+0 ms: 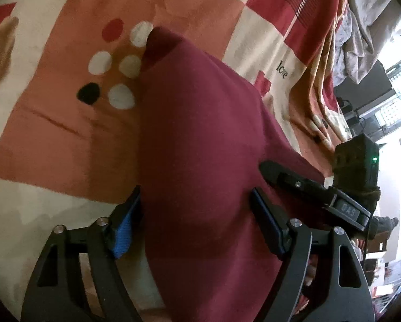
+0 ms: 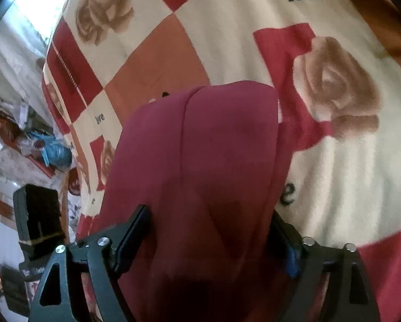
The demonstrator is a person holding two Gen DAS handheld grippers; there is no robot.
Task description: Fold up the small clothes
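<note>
Both fingers of the left hand-held gripper (image 1: 195, 214) sit spread wide with the maroon garment (image 1: 200, 139) running between them, so it looks released, not pinching. The right hand-held gripper (image 2: 211, 233) is the same: jaws apart, maroon garment (image 2: 200, 147) draped through. Beyond both, the cloth lies on the patchwork blanket (image 1: 53, 134) with roses and "love" print, covering the bed.
</note>
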